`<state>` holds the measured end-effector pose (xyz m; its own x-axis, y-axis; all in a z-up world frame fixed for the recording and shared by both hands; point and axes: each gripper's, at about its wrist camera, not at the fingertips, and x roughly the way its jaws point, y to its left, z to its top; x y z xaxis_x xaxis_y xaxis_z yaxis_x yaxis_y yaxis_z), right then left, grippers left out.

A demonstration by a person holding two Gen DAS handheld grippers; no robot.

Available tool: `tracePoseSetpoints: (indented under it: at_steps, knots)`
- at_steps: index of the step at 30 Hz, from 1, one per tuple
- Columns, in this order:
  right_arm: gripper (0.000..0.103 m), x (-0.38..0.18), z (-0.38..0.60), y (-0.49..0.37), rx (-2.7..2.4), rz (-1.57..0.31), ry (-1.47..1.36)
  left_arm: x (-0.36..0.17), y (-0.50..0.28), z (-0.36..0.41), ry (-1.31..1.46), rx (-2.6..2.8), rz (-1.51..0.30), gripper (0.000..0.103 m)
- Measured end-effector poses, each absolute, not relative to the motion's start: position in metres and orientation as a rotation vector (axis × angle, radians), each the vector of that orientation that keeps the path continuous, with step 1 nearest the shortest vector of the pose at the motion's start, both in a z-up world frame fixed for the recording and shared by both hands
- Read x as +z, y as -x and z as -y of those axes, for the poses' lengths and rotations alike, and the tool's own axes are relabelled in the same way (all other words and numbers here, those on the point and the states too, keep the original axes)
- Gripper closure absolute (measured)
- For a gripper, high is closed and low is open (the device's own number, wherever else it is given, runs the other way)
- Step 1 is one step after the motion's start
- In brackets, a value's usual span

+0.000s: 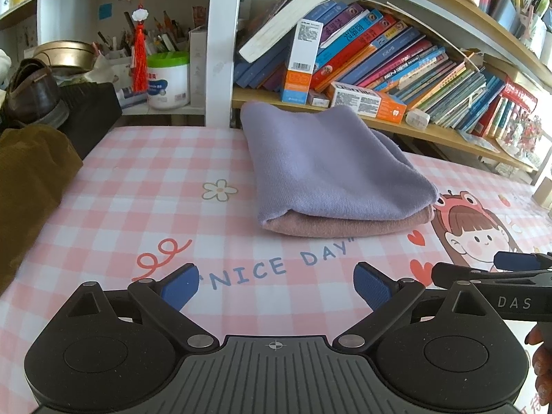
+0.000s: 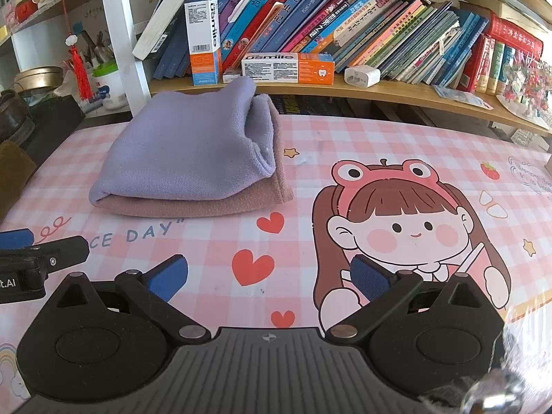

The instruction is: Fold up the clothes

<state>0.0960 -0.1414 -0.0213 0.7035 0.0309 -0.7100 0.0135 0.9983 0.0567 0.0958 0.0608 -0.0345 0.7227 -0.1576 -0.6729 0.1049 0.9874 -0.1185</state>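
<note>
1. Sitting at the far left edge, a brown shoe (image 1: 29,91) rests on a black block, with a brown cloth (image 1: 31,179) on the table below it.
2. Behind them a red tassel (image 1: 139,58) hangs in front of a white tub with a green lid (image 1: 168,81); its label is too small to read.
3. The left gripper (image 1: 276,284) hangs over the pink checked table mat (image 1: 138,179) with its blue pads spread wide and nothing between them. The mat print just beyond reads "NICE DAY".
4. The folded clothes lie in the far middle of the mat: a purple cloth (image 1: 324,165) stacked on a pink cloth (image 1: 345,226), the pile touching the shelf edge behind.
5. On the shelf (image 2: 396,91), an upright white and orange box (image 2: 203,41) and a flat box (image 2: 288,68) both read "usmile". A white charger plug (image 2: 362,76) lies to their right. The leaning books (image 2: 345,24) carry spine lettering I cannot read surely.
6. The right gripper (image 2: 269,281) is likewise released and empty, above red hearts and a cartoon girl in a frog hat (image 2: 396,224) printed on the mat. Its body reads "DAS" in the left view.
</note>
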Motion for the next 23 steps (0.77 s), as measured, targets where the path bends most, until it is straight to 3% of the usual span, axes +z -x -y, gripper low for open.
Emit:
tracePoseSetpoints:
  at_steps: [23]
  knots:
    - [0.001,-0.0204,0.1441,-0.089,-0.006,-0.788,-0.071,-0.0284,-0.0872,-0.0598,0.073,-0.151,-0.715,0.001]
